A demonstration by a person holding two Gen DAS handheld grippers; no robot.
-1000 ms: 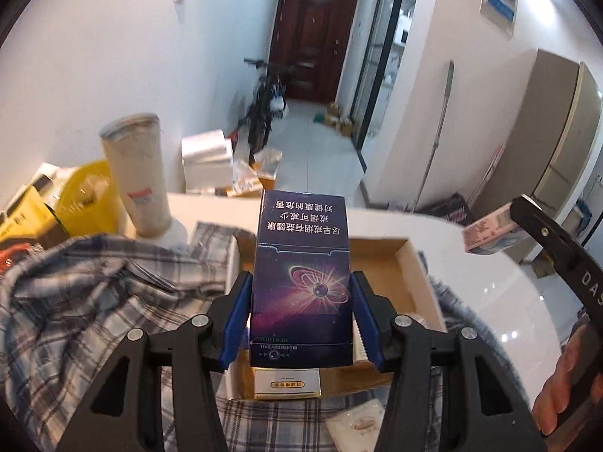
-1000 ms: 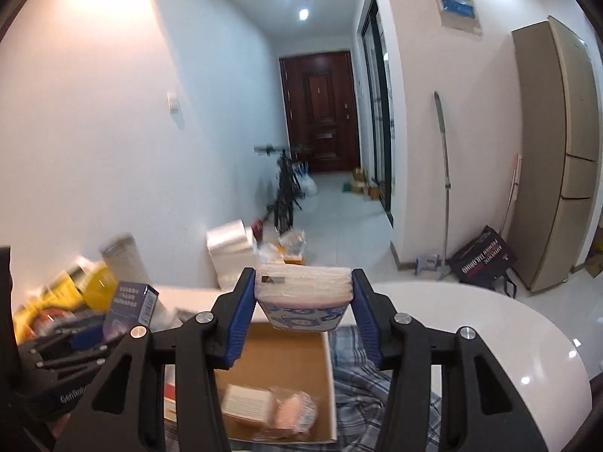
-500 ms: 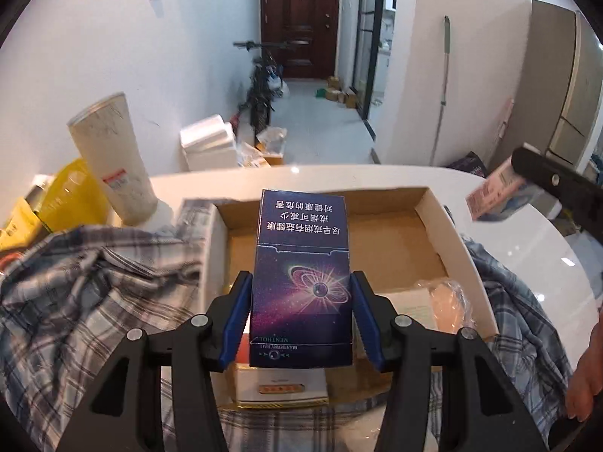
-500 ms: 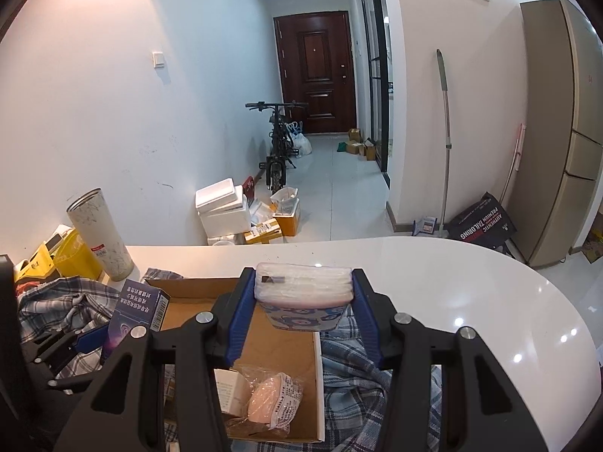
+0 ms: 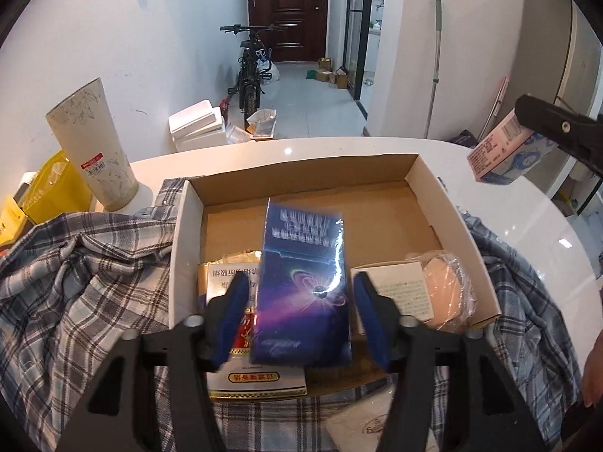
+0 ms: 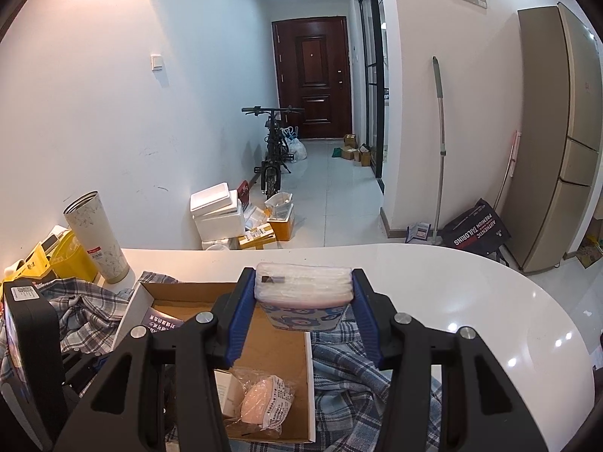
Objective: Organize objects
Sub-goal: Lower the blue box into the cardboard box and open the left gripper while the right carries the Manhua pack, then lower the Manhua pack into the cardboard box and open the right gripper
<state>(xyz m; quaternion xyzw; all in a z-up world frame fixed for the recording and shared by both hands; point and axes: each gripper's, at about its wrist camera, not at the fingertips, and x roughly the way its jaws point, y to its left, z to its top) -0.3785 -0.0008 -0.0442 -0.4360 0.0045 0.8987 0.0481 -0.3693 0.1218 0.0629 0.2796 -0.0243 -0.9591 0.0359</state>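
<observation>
**Blue box goes in the big box**

The left gripper (image 5: 299, 310) is opening its jaws. The blue box (image 5: 303, 286) sits loose between them, inside the cardboard box (image 5: 448, 203). The right gripper (image 6: 303, 314) squeezes a tissue pack (image 6: 303, 295) above it.

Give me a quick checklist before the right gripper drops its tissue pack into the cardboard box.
1. Right gripper clamped on tissue pack: ok.
2. Left gripper jaws opening, gaps beside blue box: ok.
3. Blue box inside cardboard box: ok.
4. Blue box lying settled: cannot tell, blurred.
5. Bare floor at the box's far end: ok.
6. Left gripper out of the box: not ok.
</observation>
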